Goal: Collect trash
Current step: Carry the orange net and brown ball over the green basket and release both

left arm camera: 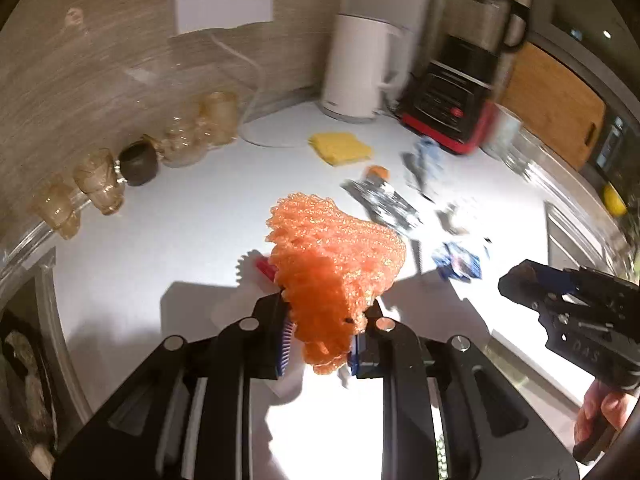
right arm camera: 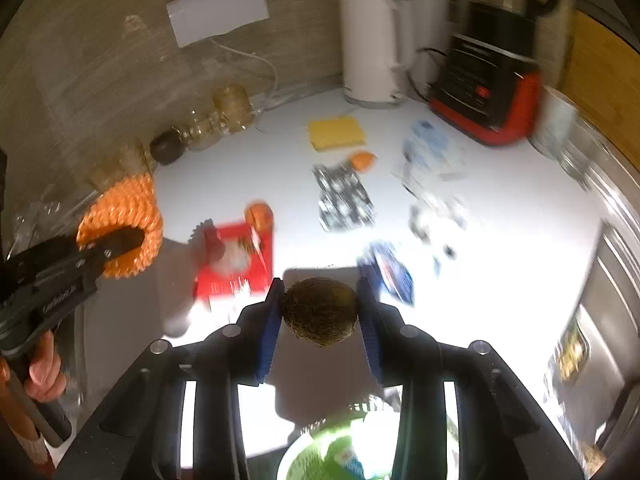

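Observation:
My left gripper (left arm camera: 322, 320) is shut on an orange foam fruit net (left arm camera: 336, 256) and holds it above the white counter (left arm camera: 168, 240); the net also shows in the right wrist view (right arm camera: 120, 224). My right gripper (right arm camera: 320, 312) is shut on a brown fuzzy ball (right arm camera: 320, 310), held above the counter's front. Loose wrappers lie on the counter: a red one (right arm camera: 234, 260), a black-and-white one (right arm camera: 346, 200), a blue one (right arm camera: 386, 276) and a pale blue one (right arm camera: 432, 152). A green-rimmed bin (right arm camera: 320, 456) shows below the right gripper.
A white kettle (left arm camera: 356, 68) and a red-and-black blender (left arm camera: 460, 92) stand at the back. A yellow sponge (left arm camera: 340, 148) and a small orange piece (left arm camera: 378, 172) lie mid-counter. Glass jars (left arm camera: 180, 140) line the left wall. A sink (right arm camera: 600, 272) is at right.

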